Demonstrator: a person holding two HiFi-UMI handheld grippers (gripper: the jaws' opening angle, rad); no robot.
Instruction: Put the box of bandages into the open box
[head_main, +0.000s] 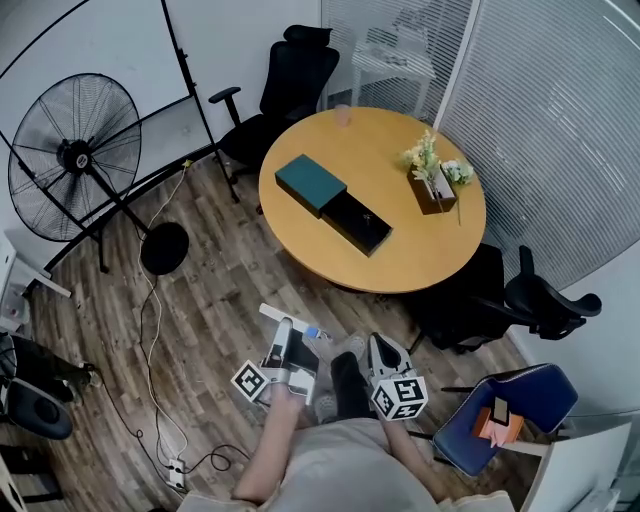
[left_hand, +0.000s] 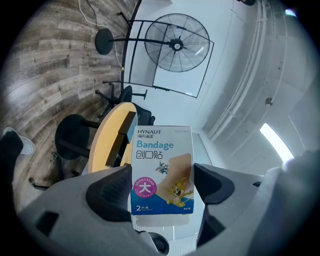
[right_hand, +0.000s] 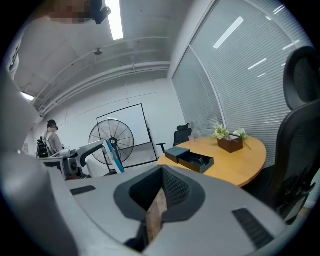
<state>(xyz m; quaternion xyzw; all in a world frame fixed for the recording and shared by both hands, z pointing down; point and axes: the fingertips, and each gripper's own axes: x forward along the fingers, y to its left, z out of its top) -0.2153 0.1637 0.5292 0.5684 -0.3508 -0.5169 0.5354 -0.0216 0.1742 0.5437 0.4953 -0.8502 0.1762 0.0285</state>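
I see the bandage box (left_hand: 162, 150), white and blue with a cartoon print, standing upright between the jaws of my left gripper (left_hand: 162, 182), which is shut on it. From the head view the left gripper (head_main: 298, 338) is held low over the wooden floor, short of the round table (head_main: 420, 250). On that table lies the open black box (head_main: 358, 221), with its teal lid (head_main: 310, 184) beside it. My right gripper (head_main: 385, 352) is close to the left one. Its jaws are shut with nothing held (right_hand: 159, 197). The open box (right_hand: 195, 161) lies ahead of it.
A planter with white flowers (head_main: 437, 185) stands on the table's right side. Black office chairs (head_main: 290, 85) ring the table. A large floor fan (head_main: 75, 160) and a trailing cable (head_main: 150, 330) are at left. A blue chair (head_main: 510, 405) stands at right.
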